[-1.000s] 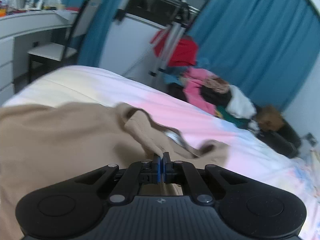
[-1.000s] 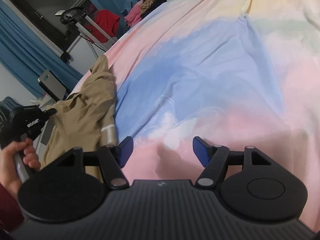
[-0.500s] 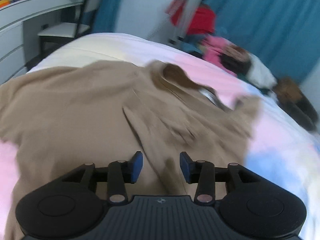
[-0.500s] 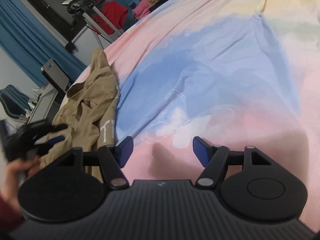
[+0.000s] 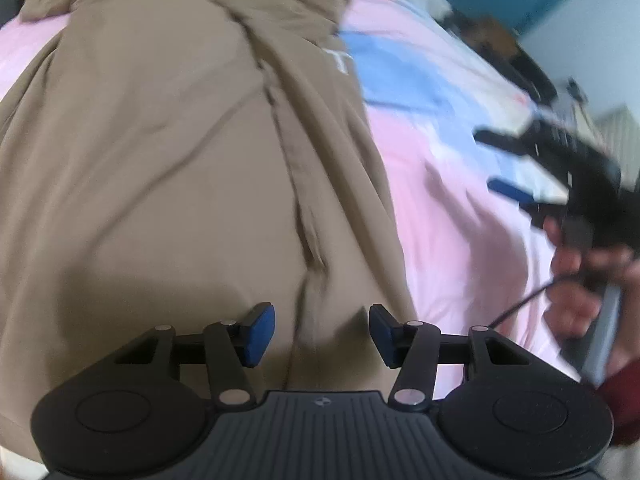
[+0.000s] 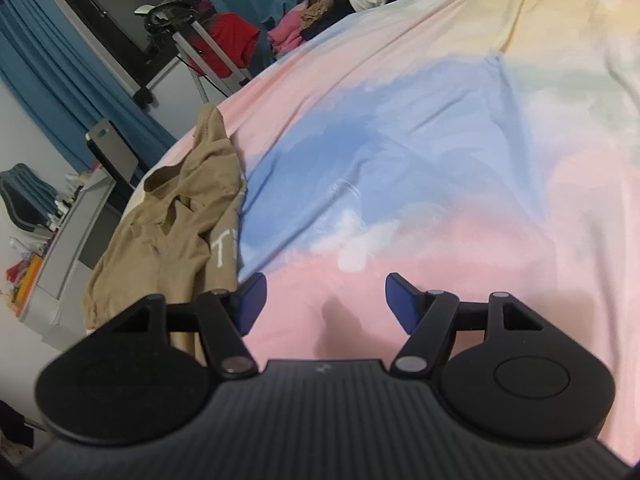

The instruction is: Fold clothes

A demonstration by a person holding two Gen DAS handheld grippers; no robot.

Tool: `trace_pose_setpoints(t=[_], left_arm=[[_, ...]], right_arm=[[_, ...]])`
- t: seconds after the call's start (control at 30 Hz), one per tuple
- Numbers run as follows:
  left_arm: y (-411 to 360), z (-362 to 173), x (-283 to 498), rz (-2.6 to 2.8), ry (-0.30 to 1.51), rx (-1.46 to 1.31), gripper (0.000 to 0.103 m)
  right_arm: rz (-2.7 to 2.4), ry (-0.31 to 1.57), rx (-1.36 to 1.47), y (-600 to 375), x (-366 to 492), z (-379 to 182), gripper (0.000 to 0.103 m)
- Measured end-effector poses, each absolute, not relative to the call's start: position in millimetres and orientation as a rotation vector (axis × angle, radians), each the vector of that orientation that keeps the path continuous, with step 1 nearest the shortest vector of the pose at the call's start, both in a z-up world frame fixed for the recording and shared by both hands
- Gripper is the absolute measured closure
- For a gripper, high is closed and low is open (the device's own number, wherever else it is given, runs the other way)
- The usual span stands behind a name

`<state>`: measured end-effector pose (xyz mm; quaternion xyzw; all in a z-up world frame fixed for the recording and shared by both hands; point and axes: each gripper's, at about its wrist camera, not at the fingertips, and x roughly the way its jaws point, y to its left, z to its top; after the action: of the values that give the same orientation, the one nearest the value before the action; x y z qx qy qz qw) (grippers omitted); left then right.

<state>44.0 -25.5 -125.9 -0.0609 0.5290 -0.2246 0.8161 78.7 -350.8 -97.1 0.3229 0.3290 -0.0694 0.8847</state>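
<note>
A tan garment (image 5: 160, 152) with white lettering lies rumpled on the pastel bedspread (image 5: 440, 208). My left gripper (image 5: 321, 332) hovers open just above its lower part, over a long crease, with nothing between its blue pads. In the right wrist view the same tan garment (image 6: 176, 236) lies at the left, and my right gripper (image 6: 323, 304) stands open over bare pink sheet (image 6: 460, 184) just to its right. From the left wrist view, the right gripper (image 5: 516, 168) shows blurred at the right edge, held by a hand (image 5: 580, 280).
A pile of other clothes (image 6: 340, 4) sits at the far end of the bed. A metal stand (image 6: 200, 44) with a red garment, a chair (image 6: 112, 152) and a white desk (image 6: 68, 240) stand beyond the left side. Blue curtains (image 6: 52, 92) hang behind.
My left gripper has let go of the tan garment, opened wide and tipped down over it. The garment has dropped and spread on the bed. The right gripper stayed open, shifting slightly.
</note>
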Motion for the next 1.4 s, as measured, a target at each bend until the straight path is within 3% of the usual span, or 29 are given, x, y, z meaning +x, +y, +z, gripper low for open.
trace_pose_setpoints(t=[0.07,0.13,0.17,0.53,0.87,0.97,1.03,1.2,1.4], left_arm=[[-33.5,-129.3,39.4,-0.488,1.105,-0.063,0.060],[-35.2,-129.4,38.1,-0.508,1.099,-0.047,0.092],[-36.5,-125.8,34.7,-0.516,1.104,-0.053,0.097],[30.3,-83.3,54.0,-0.501,1.173,-0.332,0.099],[37.5,-118.9,62.9,-0.350,1.244,-0.195,0.095],[41.8,-109.2,58.1,-0.370,1.206,-0.215,0.082],[51.8,-98.0,56.1,-0.385,1.167,-0.252,0.055],[94.1,-68.4,75.5,-0.332,1.020,-0.408,0.020],[173.8,-59.5,159.5,-0.135,0.862,-0.648,0.014]], right_arm=[[-0.151,0.689,0.674,-350.7,73.4,-96.9,0.034],[-0.154,0.697,0.677,-351.1,71.6,-98.2,0.034],[-0.155,0.700,0.676,-351.0,71.1,-98.5,0.034],[-0.136,0.720,0.649,-345.6,78.2,-100.7,0.034],[-0.096,0.701,0.570,-331.9,82.0,-93.0,0.034],[-0.070,0.677,0.544,-325.1,79.7,-86.6,0.034],[-0.049,0.651,0.518,-317.9,76.1,-80.4,0.034],[0.037,0.580,0.461,-295.5,62.6,-66.7,0.034],[0.067,0.550,0.377,-275.3,64.8,-62.6,0.034]])
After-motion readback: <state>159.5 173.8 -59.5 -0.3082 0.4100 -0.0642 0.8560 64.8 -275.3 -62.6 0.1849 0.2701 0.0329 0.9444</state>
